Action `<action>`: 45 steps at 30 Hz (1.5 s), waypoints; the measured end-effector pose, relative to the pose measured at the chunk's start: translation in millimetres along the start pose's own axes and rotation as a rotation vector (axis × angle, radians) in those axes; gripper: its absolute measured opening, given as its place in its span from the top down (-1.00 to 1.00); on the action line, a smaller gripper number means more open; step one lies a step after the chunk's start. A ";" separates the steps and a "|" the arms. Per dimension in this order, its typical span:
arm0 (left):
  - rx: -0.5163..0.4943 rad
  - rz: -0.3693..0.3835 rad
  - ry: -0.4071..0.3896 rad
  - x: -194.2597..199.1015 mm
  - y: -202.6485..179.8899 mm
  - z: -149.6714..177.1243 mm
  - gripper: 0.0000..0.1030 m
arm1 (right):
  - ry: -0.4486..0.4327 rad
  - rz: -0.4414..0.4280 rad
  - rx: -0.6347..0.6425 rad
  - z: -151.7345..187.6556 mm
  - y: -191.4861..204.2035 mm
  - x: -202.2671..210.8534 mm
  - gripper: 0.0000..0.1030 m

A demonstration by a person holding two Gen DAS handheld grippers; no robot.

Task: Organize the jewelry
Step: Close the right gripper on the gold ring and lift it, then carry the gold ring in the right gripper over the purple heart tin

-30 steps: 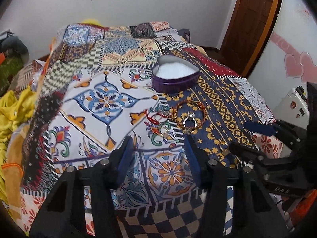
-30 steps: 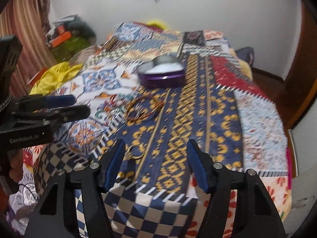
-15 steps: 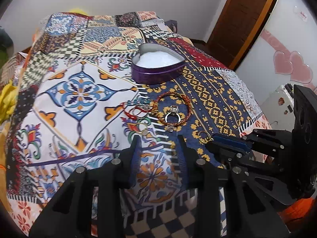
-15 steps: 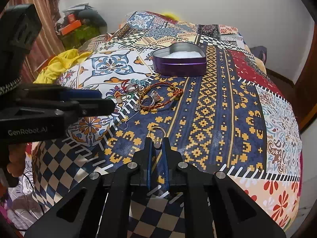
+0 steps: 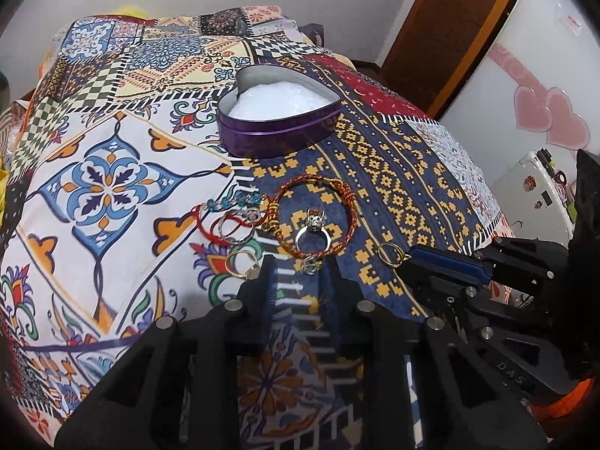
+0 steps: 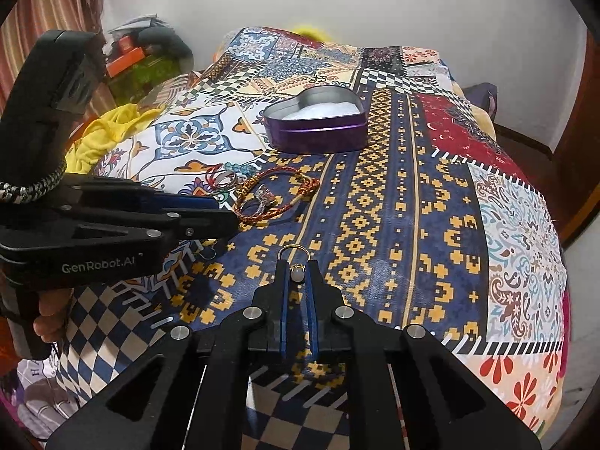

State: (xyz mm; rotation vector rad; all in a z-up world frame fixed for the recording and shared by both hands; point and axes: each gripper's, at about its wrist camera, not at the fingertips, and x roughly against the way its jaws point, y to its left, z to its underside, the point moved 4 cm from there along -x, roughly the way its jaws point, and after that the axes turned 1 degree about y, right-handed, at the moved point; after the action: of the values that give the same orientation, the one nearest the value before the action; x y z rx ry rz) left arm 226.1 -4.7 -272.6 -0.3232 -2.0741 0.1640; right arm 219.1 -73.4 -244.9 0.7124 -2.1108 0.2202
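A purple heart-shaped tin (image 5: 279, 127) with white padding stands open on the patterned bedspread; it also shows in the right wrist view (image 6: 317, 123). In front of it lie a red-orange cord bracelet (image 5: 318, 221), a silver ring (image 5: 313, 230), a red thread bracelet (image 5: 225, 225) and a gold ring (image 5: 242, 262). My right gripper (image 6: 298, 268) is shut on a gold ring with a pale stone (image 6: 296, 260), low over the bedspread; the ring also shows in the left wrist view (image 5: 390, 253). My left gripper (image 5: 300, 273) is open, just short of the silver ring and a small stone piece (image 5: 309, 264).
The bedspread (image 6: 412, 206) covers the whole bed. Yellow cloth (image 6: 108, 131) lies at the bed's left side with clutter behind it. A wooden door (image 5: 450, 18) and a white cabinet (image 5: 540, 191) stand to the right.
My right gripper has closed on the gold ring with the stone. My left gripper has moved forward toward the jewelry pile and narrowed somewhat.
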 end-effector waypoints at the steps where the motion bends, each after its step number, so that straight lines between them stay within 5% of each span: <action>1: -0.003 -0.002 -0.001 -1.3 -0.6 -0.7 0.58 | -0.002 0.000 0.000 -0.8 -0.6 -0.5 0.87; 3: -0.010 -0.007 -0.003 -3.1 -1.6 -1.8 0.77 | -0.006 -0.002 0.001 -1.7 -1.0 -0.8 0.87; 15: -0.041 -0.033 -0.080 23.3 -8.1 -6.4 0.77 | -0.051 -0.004 0.014 -11.2 2.1 9.1 0.88; 22: -0.030 -0.036 -0.129 46.2 -5.9 -7.5 0.77 | -0.002 -0.009 -0.032 -7.3 -5.0 6.7 0.87; 27: -0.024 -0.040 -0.147 55.9 -3.0 -4.4 0.77 | 0.032 0.004 -0.055 -4.1 -9.9 2.3 0.50; 45: -0.009 -0.050 -0.200 69.6 4.8 -14.4 0.77 | -0.037 0.016 -0.027 -17.6 -7.0 4.1 0.67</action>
State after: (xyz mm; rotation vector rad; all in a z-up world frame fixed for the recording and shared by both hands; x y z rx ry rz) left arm 206.3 20.2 -208.8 -0.2692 -2.2785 0.1627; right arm 233.4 -73.8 -231.7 0.6887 -2.1508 0.1877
